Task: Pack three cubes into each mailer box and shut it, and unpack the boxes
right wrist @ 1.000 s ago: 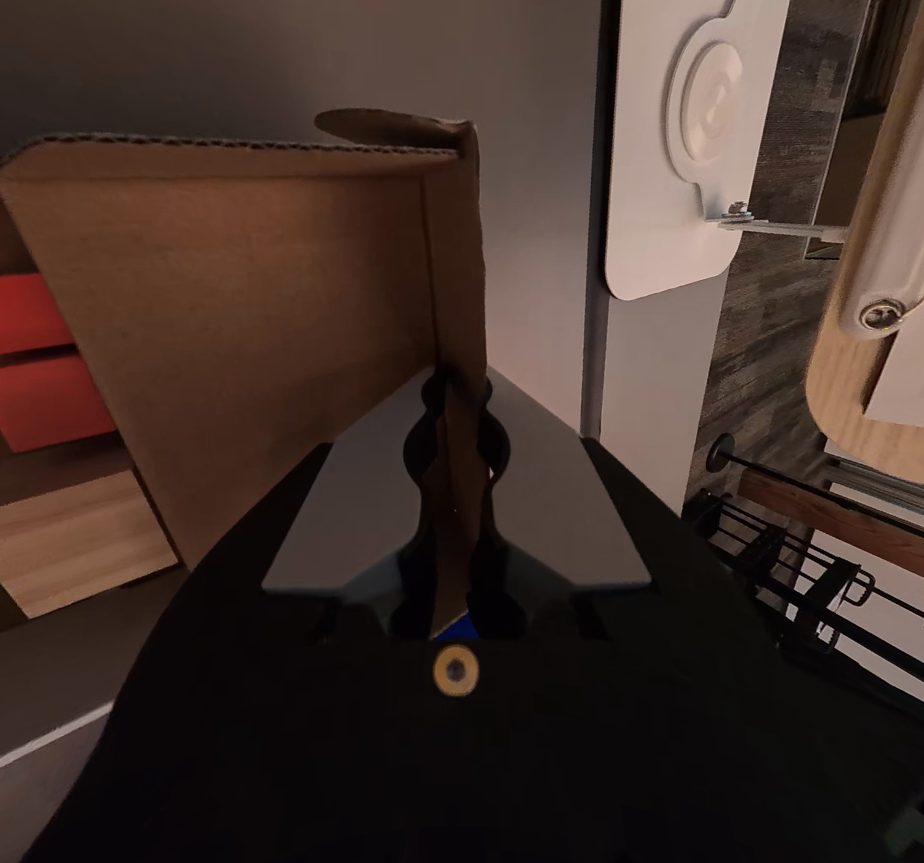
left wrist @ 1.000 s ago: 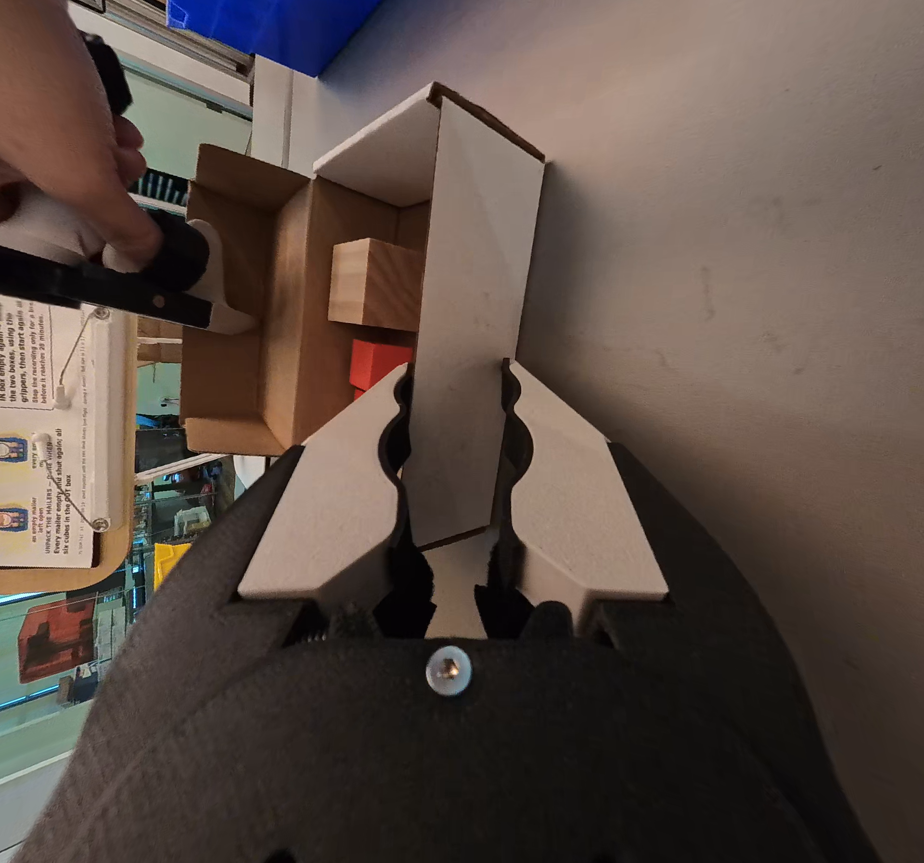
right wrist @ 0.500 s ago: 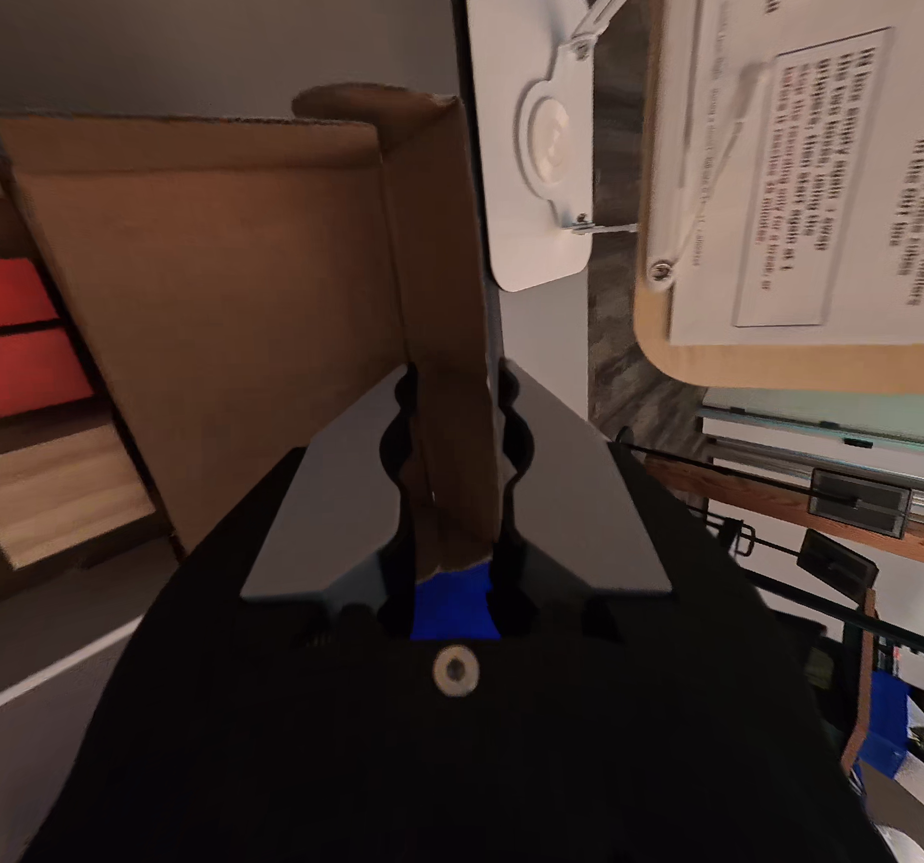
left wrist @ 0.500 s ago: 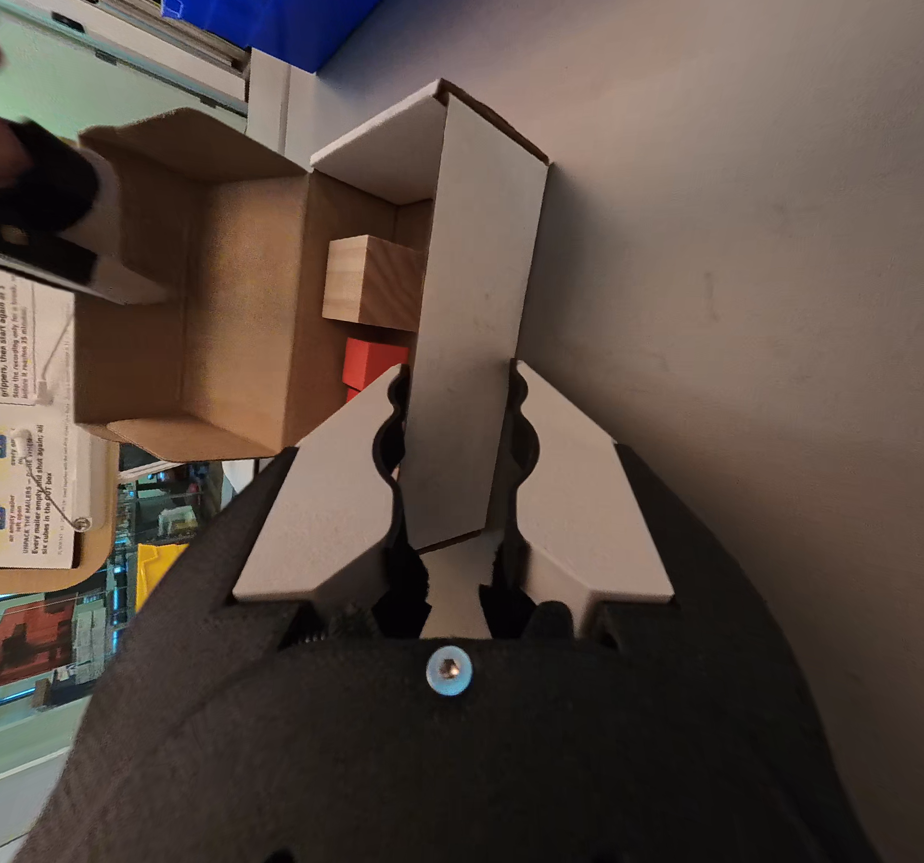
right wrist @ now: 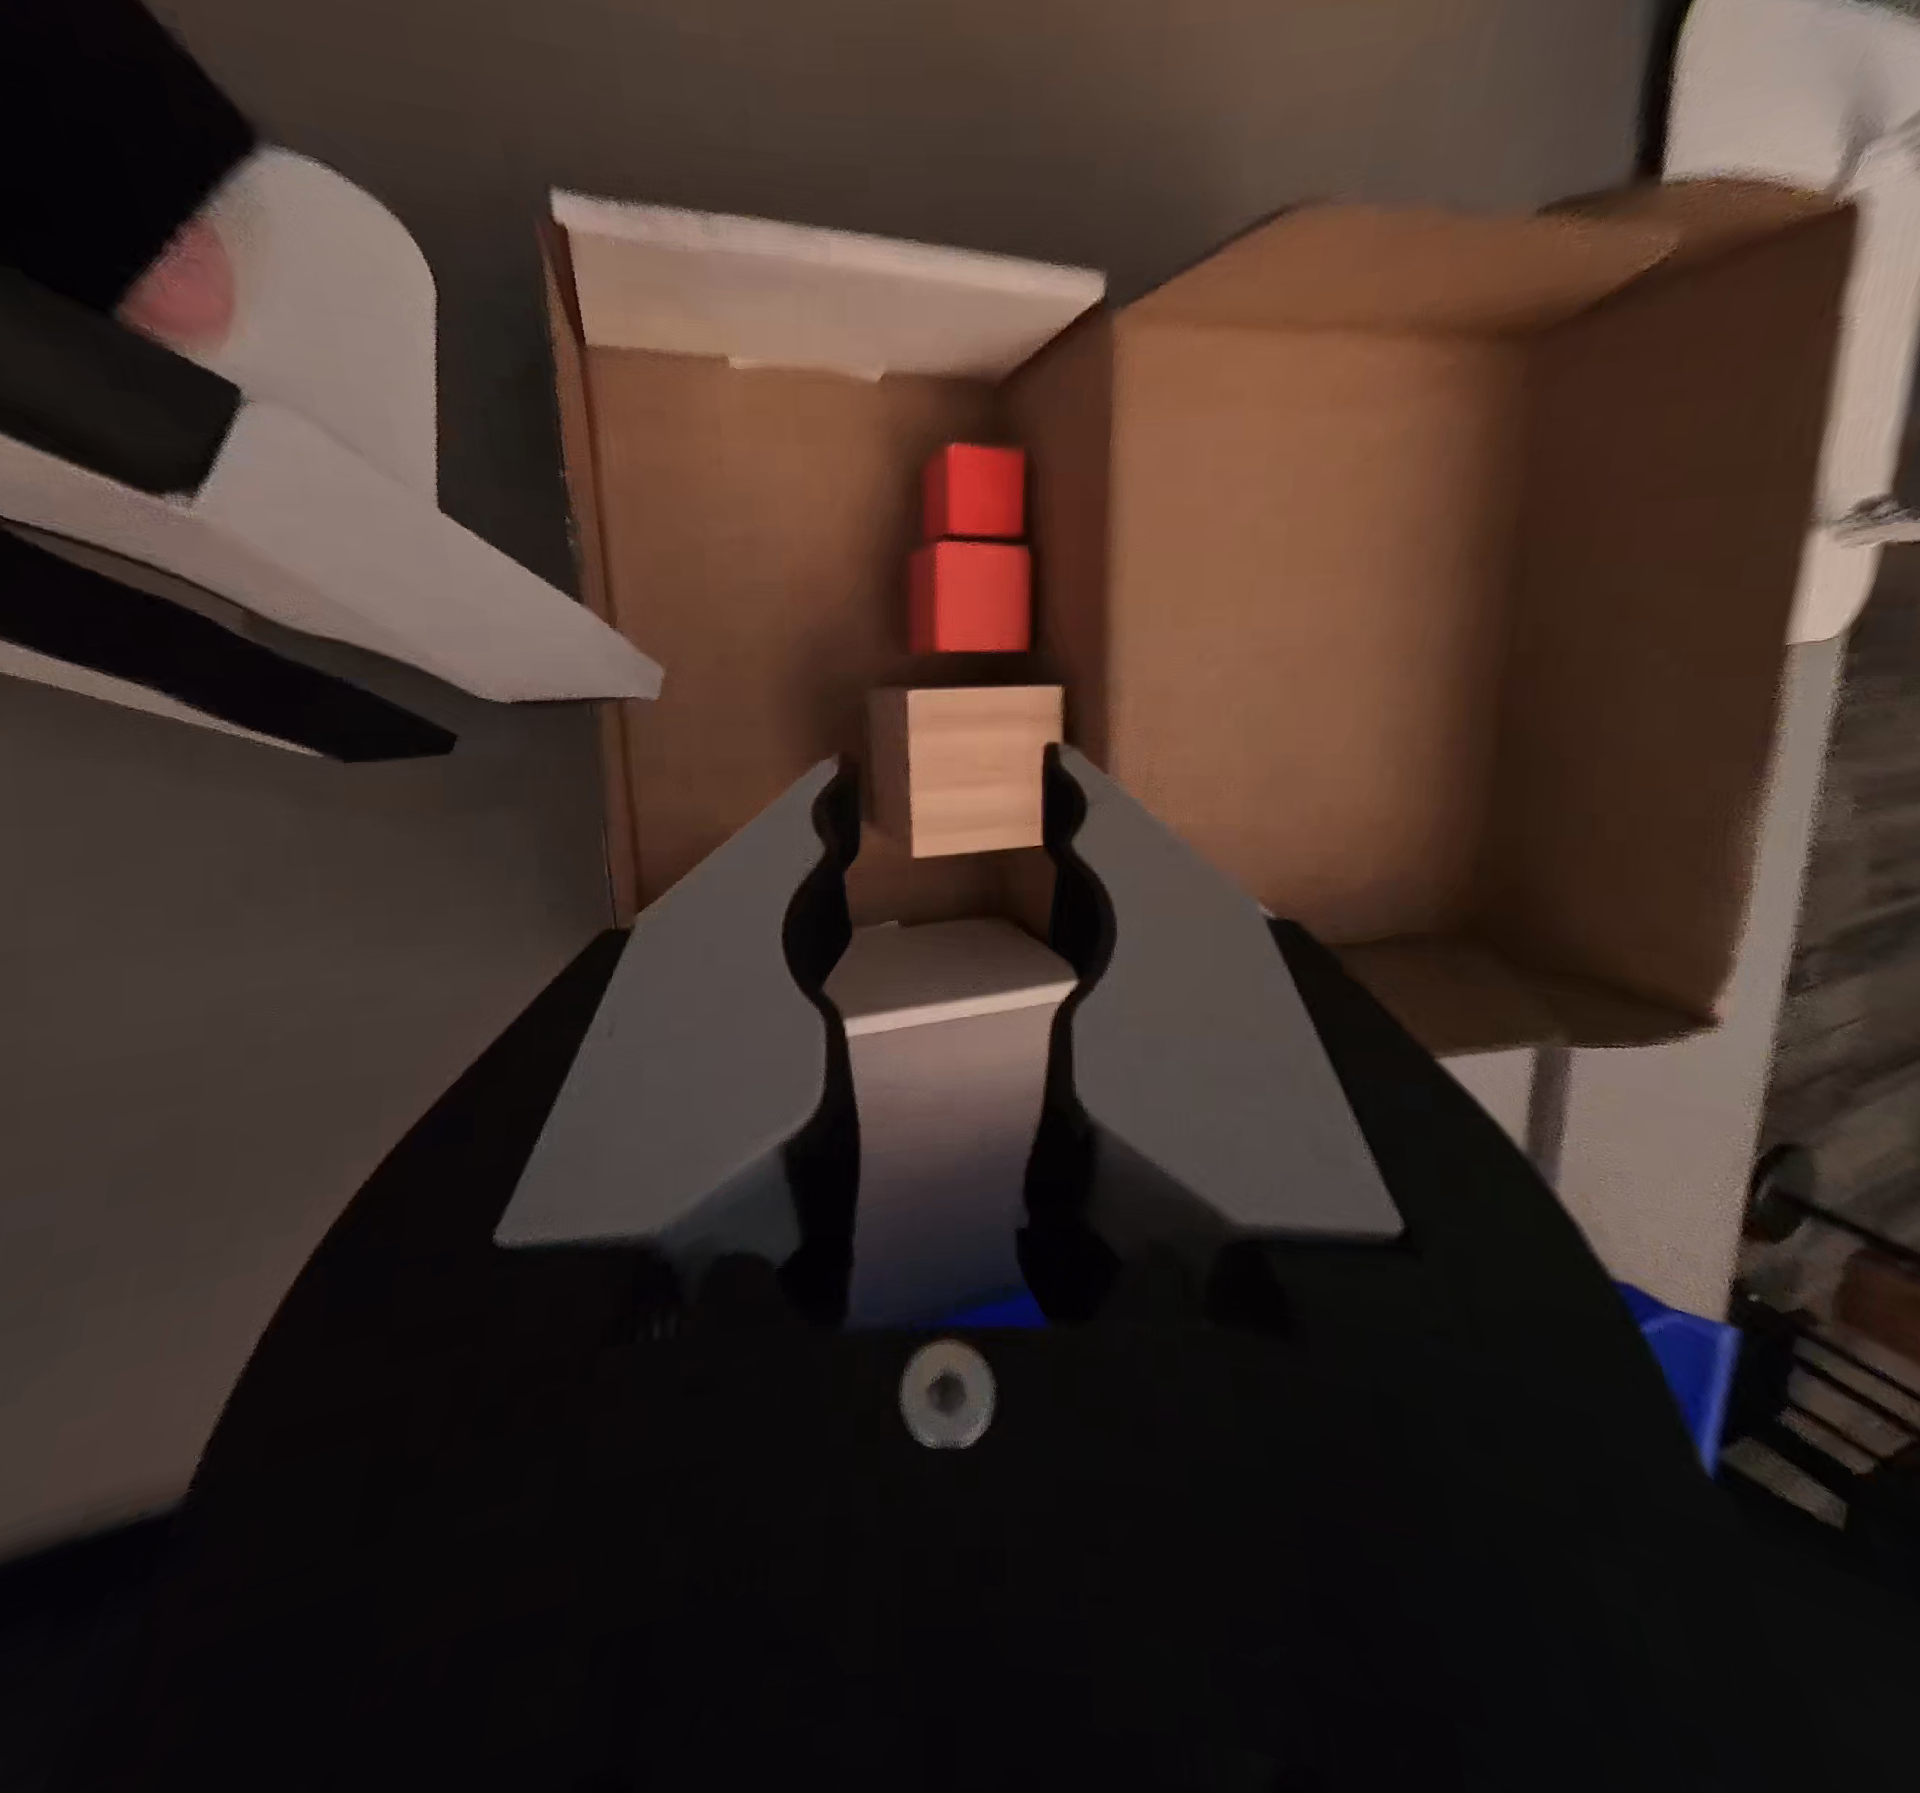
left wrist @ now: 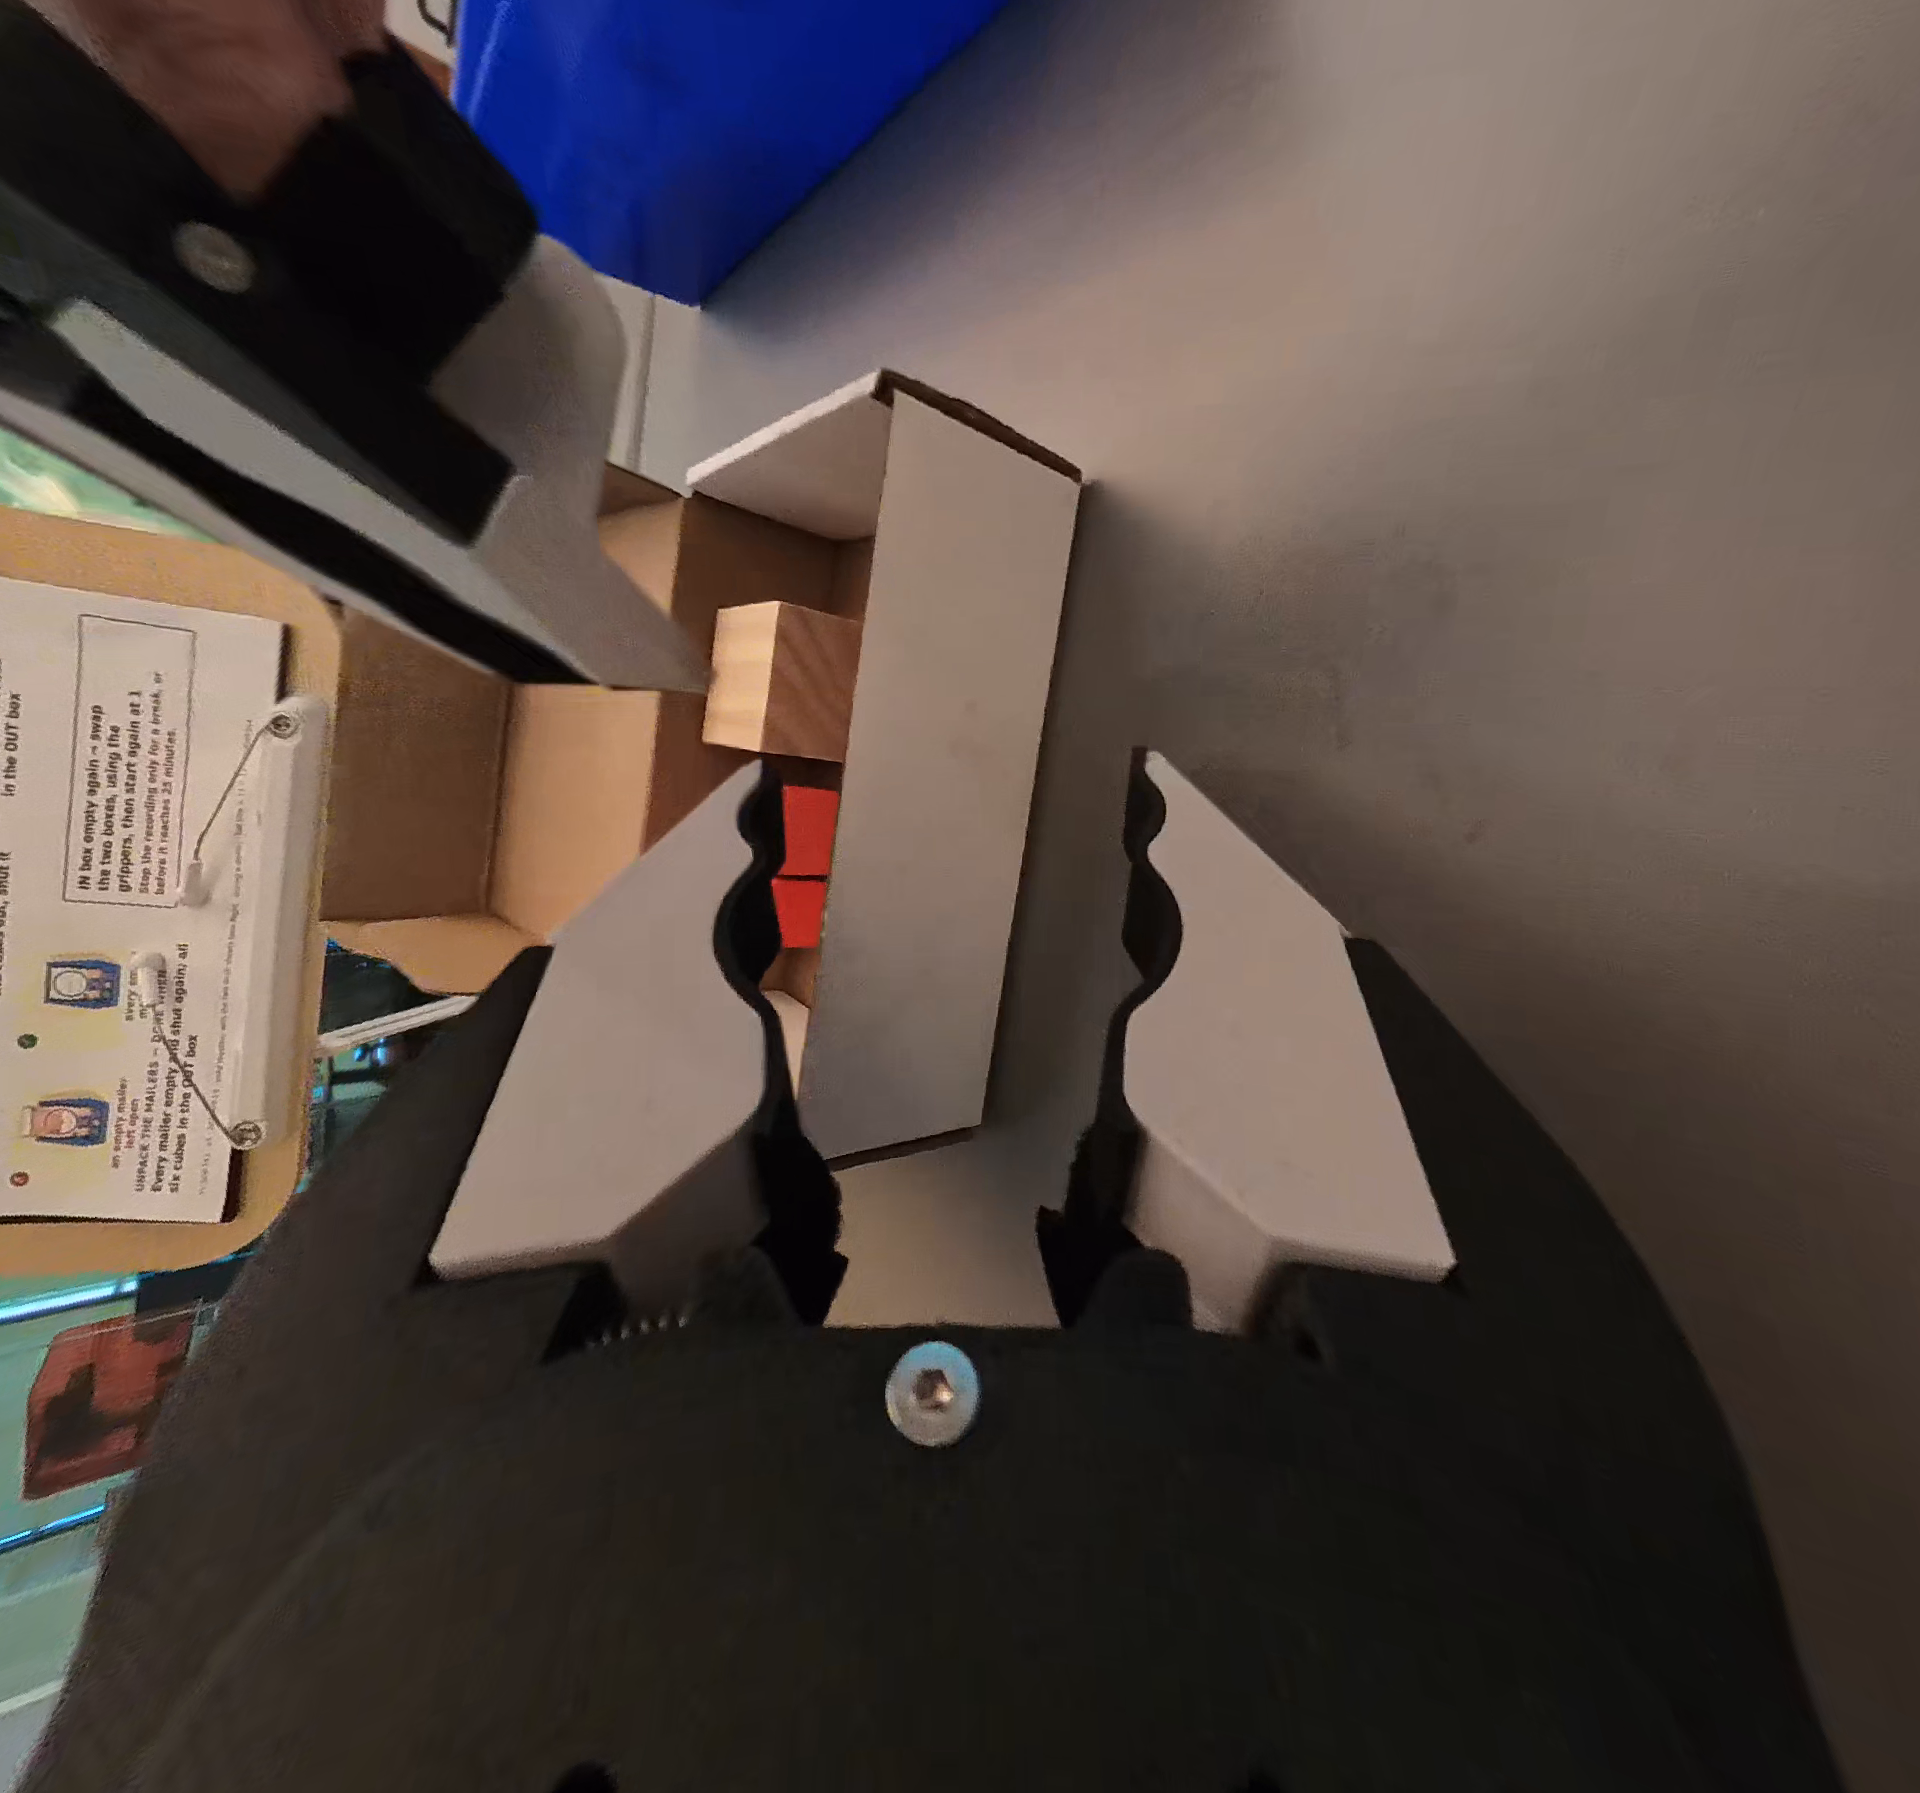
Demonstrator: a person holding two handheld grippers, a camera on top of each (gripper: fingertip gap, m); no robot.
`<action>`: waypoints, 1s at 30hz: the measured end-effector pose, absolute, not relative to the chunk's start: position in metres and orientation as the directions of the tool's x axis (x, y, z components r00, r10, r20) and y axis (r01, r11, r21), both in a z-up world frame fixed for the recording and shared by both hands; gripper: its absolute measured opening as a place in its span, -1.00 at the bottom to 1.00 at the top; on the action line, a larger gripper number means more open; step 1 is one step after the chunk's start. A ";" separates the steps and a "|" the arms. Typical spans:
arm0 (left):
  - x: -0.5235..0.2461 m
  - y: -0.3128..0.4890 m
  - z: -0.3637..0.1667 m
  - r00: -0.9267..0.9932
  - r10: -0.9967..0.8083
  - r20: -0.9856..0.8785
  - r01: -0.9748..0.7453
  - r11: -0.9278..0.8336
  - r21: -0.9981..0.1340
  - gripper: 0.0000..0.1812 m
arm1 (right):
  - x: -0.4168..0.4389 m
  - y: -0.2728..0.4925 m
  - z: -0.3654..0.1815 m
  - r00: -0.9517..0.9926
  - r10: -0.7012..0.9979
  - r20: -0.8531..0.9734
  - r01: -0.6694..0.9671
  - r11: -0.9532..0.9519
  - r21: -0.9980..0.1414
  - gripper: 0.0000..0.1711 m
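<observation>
A mailer box (right wrist: 748,600) lies open on the grey table, its brown lid (right wrist: 1351,600) folded out to the right. Inside are a wooden cube (right wrist: 977,767) and two red cubes (right wrist: 971,595). My right gripper (right wrist: 948,761) is open above the box, its fingertips flanking the wooden cube without closing on it. In the left wrist view my left gripper (left wrist: 951,767) is open. The box's white wall (left wrist: 956,756) stands loose between its jaws, near the left finger. The wooden cube (left wrist: 784,683) and red cubes (left wrist: 805,824) show behind the wall, with the right gripper's finger (left wrist: 582,590) reaching the wooden cube.
A clipboard with a printed sheet (left wrist: 156,860) hangs left of the box. A blue bin (left wrist: 727,29) stands beyond the box. My left gripper's white finger (right wrist: 416,580) reaches in from the left in the right wrist view. Grey table (left wrist: 1507,600) extends right of the box.
My left gripper has opened and let go of the box's white wall. My right gripper has let go of the lid flap and swung over the open box to the wooden cube.
</observation>
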State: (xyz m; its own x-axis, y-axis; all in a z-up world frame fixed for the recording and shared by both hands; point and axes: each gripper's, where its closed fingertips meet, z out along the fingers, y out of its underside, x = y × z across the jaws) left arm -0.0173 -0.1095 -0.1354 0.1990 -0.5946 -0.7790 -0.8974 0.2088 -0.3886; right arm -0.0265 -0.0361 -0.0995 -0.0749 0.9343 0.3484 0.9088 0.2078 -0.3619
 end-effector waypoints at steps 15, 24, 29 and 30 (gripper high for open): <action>-0.023 -0.105 -0.147 0.208 -0.640 -0.740 -0.901 0.170 -0.400 -0.37 | -0.020 -0.038 -0.136 -0.088 0.955 0.284 0.959 0.158 -0.233 -0.43; -0.023 -0.104 -0.147 0.204 -0.638 -0.743 -0.901 0.175 -0.398 -0.37 | -0.022 -0.026 -0.147 -0.038 0.973 0.229 0.976 0.084 -0.198 -0.26; -0.023 -0.105 -0.147 0.204 -0.637 -0.743 -0.900 0.177 -0.399 -0.37 | -0.023 -0.025 -0.142 -0.057 0.965 0.256 0.977 0.107 -0.187 -0.49; -0.023 -0.104 -0.146 0.207 -0.637 -0.743 -0.899 0.175 -0.401 -0.36 | -0.023 -0.025 -0.133 -0.050 0.961 0.273 0.973 0.108 -0.202 -0.49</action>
